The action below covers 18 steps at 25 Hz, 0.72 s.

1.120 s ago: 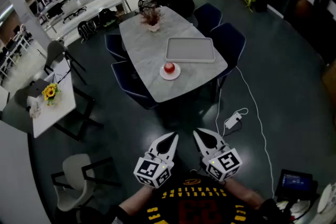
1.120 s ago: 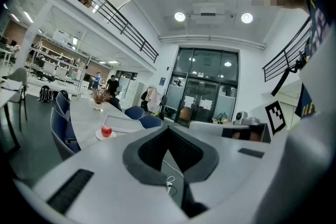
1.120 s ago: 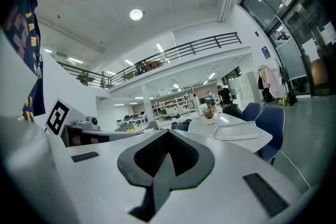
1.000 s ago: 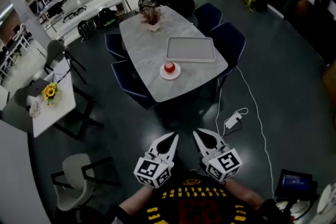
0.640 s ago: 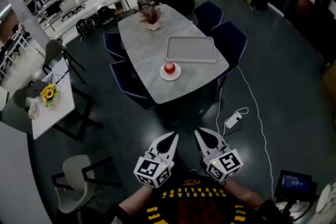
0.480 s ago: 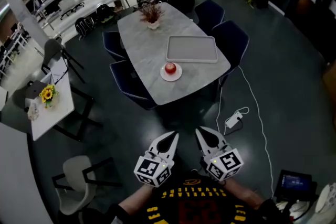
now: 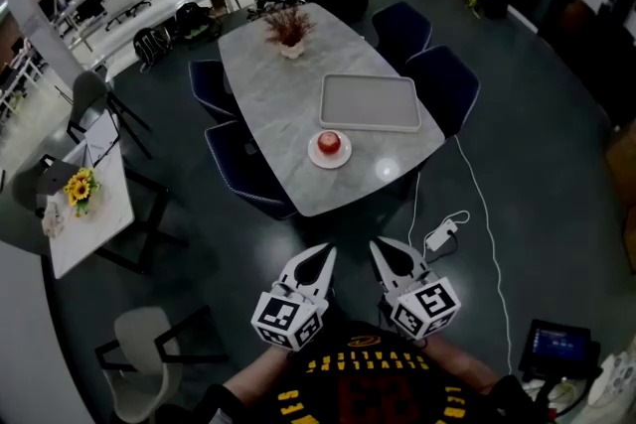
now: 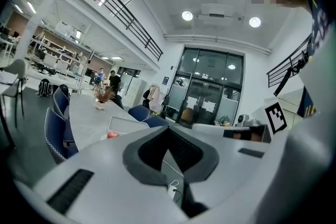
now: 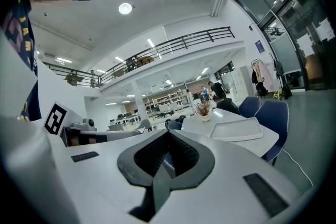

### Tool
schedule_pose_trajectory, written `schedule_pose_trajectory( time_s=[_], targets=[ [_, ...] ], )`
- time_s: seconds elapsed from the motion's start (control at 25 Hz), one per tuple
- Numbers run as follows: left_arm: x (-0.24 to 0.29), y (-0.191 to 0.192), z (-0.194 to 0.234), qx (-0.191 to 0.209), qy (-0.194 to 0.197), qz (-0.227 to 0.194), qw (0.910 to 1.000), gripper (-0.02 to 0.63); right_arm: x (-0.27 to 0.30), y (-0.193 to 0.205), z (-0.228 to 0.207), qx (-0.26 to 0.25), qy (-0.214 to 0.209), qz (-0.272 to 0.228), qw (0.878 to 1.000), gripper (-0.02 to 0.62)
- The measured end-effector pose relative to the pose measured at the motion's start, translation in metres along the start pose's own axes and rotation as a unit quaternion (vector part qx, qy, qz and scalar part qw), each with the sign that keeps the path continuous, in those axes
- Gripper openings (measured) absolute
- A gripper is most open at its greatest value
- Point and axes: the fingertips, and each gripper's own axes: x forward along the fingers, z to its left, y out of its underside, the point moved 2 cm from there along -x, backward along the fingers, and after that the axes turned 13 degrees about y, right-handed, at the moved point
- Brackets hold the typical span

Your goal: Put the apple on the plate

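Note:
A red apple sits on a small white plate near the front end of a grey marble table. In the left gripper view the apple shows small and far off, just above the jaws. My left gripper and right gripper are held side by side close to my body, over the dark floor and well short of the table. Both are shut with nothing between their jaws. The apple is not seen in the right gripper view.
A pale rectangular tray lies behind the plate, and a potted plant stands at the far end. Blue chairs ring the table. A power strip with a white cable lies on the floor. A small white table with sunflowers stands left.
The table with the apple has shifted lower and slightly right in the head view and looks a little nearer. Both grippers stay shut in the same place by my body.

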Motion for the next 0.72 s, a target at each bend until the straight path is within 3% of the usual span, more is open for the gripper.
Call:
schedule_pose_trajectory(
  time_s=[0.72],
  targets=[
    [0.001, -0.026, 0.108, -0.048, 0.015, -0.023, 0.9985, 0.002, 0.097, -0.008, 0.013, -0.014, 0.032, 0.051, 0.998, 0.006]
  ],
)
